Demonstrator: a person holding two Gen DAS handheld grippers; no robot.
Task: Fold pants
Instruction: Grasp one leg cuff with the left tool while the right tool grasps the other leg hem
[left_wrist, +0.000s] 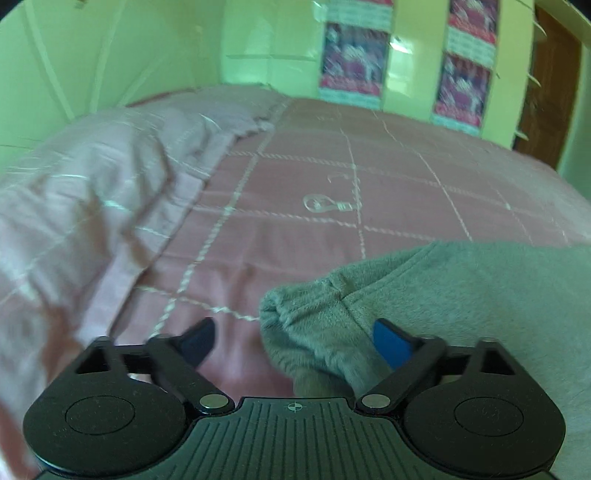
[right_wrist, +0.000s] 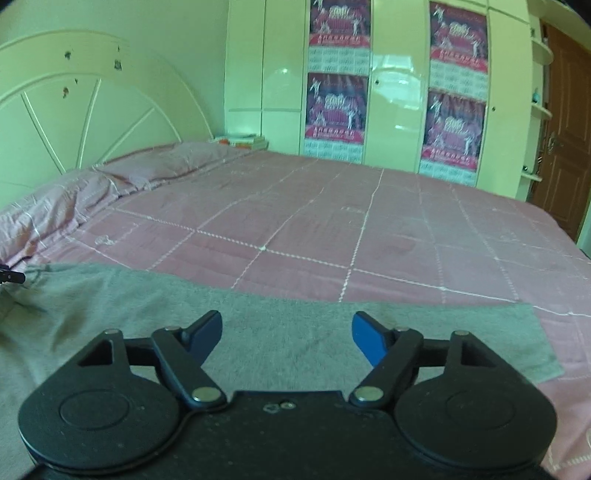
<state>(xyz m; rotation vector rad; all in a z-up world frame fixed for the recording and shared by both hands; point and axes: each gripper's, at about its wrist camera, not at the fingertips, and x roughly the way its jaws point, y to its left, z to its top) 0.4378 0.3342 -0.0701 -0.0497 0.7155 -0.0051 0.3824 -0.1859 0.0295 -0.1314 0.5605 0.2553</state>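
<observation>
The left gripper's fingers stand well apart, and a bunched end of the grey pants lies between them. The cloth rests against the inner face of the blue finger on the right, while the dark finger on the left hangs clear of it over bare bedspread, so nothing is pinched. From that gathered end, which looks like the waistband with its stitched seam, the pants spread away to the right across the bed.

The right gripper's fingers are also parted wide, and they hover above the flat grey cloth with nothing between the pads. Whether the tips touch the fabric cannot be told. In this view the pants lie as a long band along the near edge of the bed, one squared end at the right, the other end running off to the left, where a small dark part pokes in at the picture's edge.

Beyond lies the pink bedspread with its pale grid of stitched lines. Pillows in lighter pink sit at the left by a white arched headboard. Behind the bed stands a pale wardrobe with posters on its doors, and a brown door at the far right.
</observation>
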